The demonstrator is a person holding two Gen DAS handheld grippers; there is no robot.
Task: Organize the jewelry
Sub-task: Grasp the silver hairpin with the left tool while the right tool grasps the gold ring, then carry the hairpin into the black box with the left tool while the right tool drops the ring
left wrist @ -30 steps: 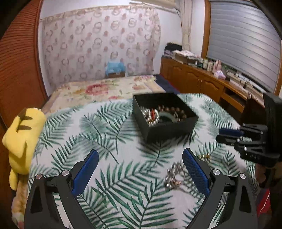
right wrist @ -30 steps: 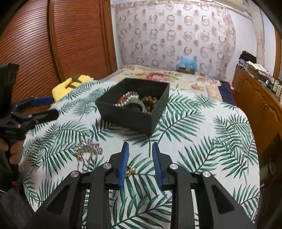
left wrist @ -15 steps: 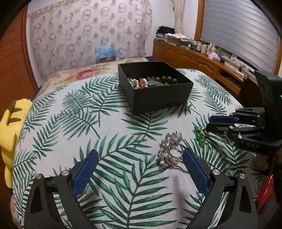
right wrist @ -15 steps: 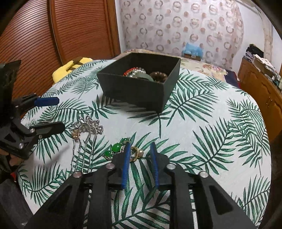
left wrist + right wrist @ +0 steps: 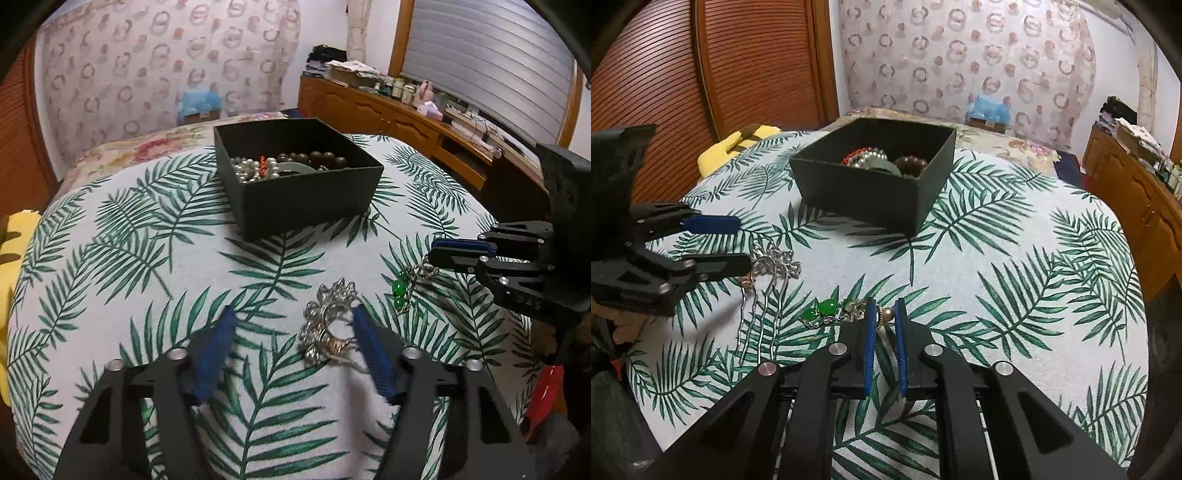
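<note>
Two pieces lie loose on the leaf-print tablecloth (image 5: 155, 258), near the black box (image 5: 295, 192) that holds beads and bangles. Your left gripper (image 5: 291, 332) is closing with the silver hair comb (image 5: 328, 325) between its jaws, the right pad against it and the left pad well apart. Your right gripper (image 5: 884, 317) is closing, nearly together, around the pearl end of the green-stone brooch (image 5: 827, 308).

Black claw (image 5: 884, 314) frames, blue ribbed pads (image 5: 870, 343), silver screws.
</note>
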